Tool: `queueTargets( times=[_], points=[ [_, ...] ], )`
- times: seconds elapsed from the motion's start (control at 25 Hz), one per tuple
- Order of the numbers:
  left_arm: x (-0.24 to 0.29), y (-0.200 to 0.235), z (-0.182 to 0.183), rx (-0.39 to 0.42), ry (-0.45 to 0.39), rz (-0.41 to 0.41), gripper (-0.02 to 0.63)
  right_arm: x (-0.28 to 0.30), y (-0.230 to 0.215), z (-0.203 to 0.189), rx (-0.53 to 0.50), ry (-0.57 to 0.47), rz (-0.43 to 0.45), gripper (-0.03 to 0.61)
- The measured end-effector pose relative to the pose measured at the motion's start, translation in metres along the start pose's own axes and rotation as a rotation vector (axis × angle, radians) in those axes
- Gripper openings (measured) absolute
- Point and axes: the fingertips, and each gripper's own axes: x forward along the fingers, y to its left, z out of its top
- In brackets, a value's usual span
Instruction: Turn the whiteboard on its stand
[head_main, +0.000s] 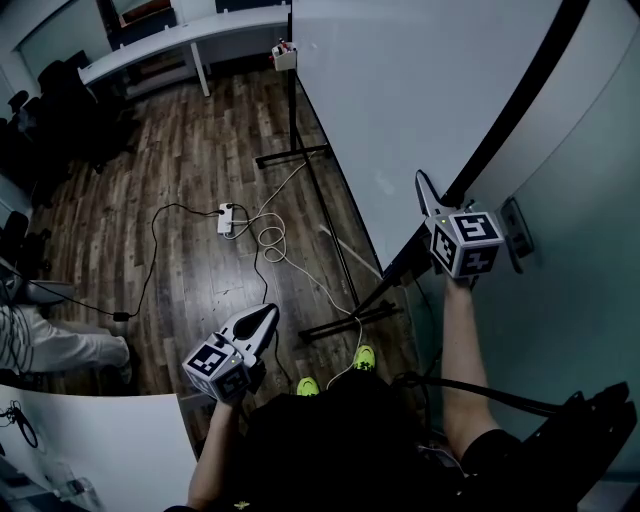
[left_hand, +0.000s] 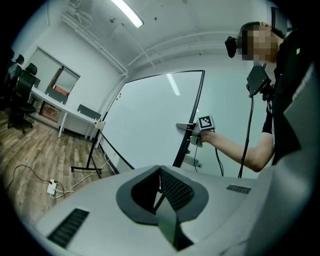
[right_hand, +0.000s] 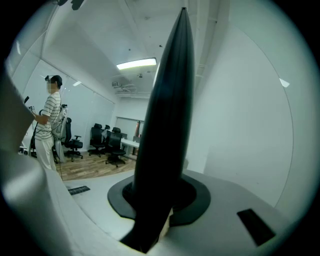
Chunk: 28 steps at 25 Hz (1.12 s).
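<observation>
Clamping whiteboard (head_main: 400, 90) edge: right claw (head_main: 425, 190).

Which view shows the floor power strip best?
The head view: the power strip lies in full view, cables attached. The left gripper view shows it small; the right gripper view misses it.
</observation>
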Motion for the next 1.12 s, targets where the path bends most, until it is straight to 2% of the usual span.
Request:
queueTargets(
  times=[1.12],
  points=[
    [-0.005,-0.002,0.001,-0.003,-0.016,0.028,0.014,0.067,-0.028,0.004,0.013,0.007,-0.014,0.055]
  ],
)
